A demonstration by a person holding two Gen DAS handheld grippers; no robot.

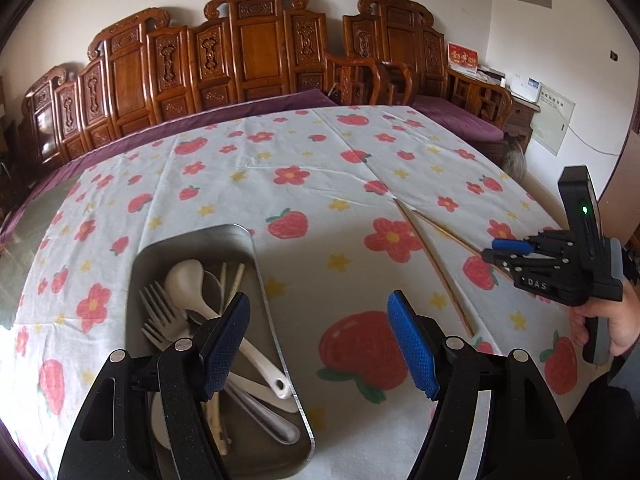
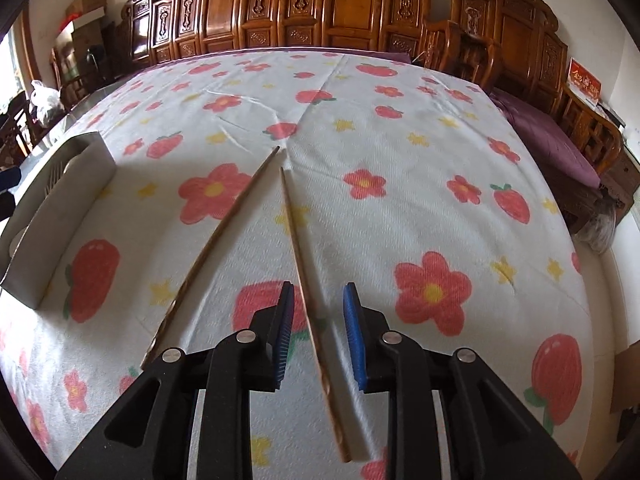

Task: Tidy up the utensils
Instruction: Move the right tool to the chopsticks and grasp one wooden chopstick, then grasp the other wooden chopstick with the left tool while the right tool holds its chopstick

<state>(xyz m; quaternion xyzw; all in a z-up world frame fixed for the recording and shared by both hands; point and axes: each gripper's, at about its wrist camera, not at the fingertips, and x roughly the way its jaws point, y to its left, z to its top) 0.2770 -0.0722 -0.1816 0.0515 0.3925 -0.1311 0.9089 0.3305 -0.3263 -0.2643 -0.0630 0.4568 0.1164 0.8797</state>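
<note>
A steel tray (image 1: 272,332) holds white spoons (image 1: 192,284), forks (image 1: 160,312), a metal spoon and pale chopsticks. My left gripper (image 1: 320,344) is open and empty, its left finger over the tray's right side. Two brown wooden chopsticks lie on the cloth: one (image 2: 208,248) to the left, one (image 2: 308,288) running between the fingers of my right gripper (image 2: 318,332), which is open around it, apart from both pads. In the left wrist view the right gripper (image 1: 508,250) is low over the chopsticks (image 1: 432,264).
The table has a white cloth with strawberries and flowers (image 1: 320,168). The tray's wall (image 2: 60,216) shows at the left of the right wrist view. Carved wooden benches with purple cushions (image 1: 248,48) stand behind and to the right of the table.
</note>
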